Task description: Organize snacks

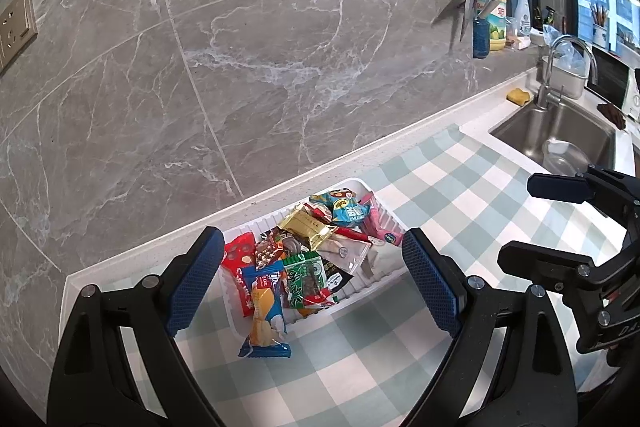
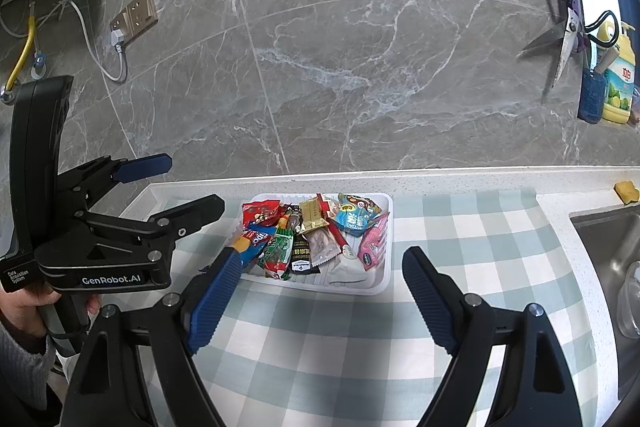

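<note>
Your left gripper (image 1: 312, 291) hangs over the near left part of the white snack tray (image 1: 362, 185), its blue-padded fingers (image 1: 195, 283) spread wide and holding nothing; your right gripper (image 2: 320, 299) hovers just in front of the same tray (image 2: 386, 247), likewise spread and empty. The tray sits on the green-and-white checked cloth (image 2: 360, 347), close to the marble backsplash (image 2: 320, 67), with its long axis running along the counter edge, parallel to the wall. The packets inside lie jumbled at mixed angles. A blue Tipo packet (image 1: 266, 311) lies at the tray's left end with its long axis crossing the tray's; its near end hangs over the front rim onto the cloth. Beside it lies a green packet (image 1: 306, 279), further in a gold bar wrapper (image 1: 308, 227) lies diagonally, and a light blue packet (image 1: 344, 211) and a pink packet (image 1: 380, 227) sit at the right end. A red packet (image 1: 238, 255) fills the far left corner. The steel sink (image 1: 560, 135) lies well off to the right.
</note>
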`<state>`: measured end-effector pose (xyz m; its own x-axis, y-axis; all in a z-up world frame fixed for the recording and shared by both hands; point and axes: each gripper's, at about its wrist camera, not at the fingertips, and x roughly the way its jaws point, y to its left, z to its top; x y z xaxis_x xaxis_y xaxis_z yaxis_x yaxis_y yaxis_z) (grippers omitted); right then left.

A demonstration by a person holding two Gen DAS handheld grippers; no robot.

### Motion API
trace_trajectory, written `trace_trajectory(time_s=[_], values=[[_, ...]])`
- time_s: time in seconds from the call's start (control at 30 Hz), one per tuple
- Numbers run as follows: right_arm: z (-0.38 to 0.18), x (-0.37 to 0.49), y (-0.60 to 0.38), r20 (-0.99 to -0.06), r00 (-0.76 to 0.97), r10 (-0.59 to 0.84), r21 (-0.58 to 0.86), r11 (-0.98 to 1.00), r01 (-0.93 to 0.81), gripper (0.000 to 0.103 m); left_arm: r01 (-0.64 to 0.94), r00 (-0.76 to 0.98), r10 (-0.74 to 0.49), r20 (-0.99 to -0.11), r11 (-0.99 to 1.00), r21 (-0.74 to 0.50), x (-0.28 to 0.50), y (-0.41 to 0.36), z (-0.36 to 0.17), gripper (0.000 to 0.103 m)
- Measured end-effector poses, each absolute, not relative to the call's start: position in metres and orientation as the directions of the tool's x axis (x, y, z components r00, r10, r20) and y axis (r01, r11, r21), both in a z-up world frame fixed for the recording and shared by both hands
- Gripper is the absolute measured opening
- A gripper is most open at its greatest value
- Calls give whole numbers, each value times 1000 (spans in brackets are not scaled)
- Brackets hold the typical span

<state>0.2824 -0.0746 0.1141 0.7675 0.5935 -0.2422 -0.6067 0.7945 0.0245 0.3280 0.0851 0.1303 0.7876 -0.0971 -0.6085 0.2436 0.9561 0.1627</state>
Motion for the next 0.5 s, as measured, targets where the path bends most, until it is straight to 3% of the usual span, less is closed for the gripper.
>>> trace_trajectory(time_s=[0.33,0.5], values=[[114,283,-75,-243,767,594,24,794,-608,85,256,794,-113,-597,954,159,326,83,132,91],[113,281,-76,-241,767,595,29,794,-607,85,227,837,-59,-544,942,248,320,76,135,91]])
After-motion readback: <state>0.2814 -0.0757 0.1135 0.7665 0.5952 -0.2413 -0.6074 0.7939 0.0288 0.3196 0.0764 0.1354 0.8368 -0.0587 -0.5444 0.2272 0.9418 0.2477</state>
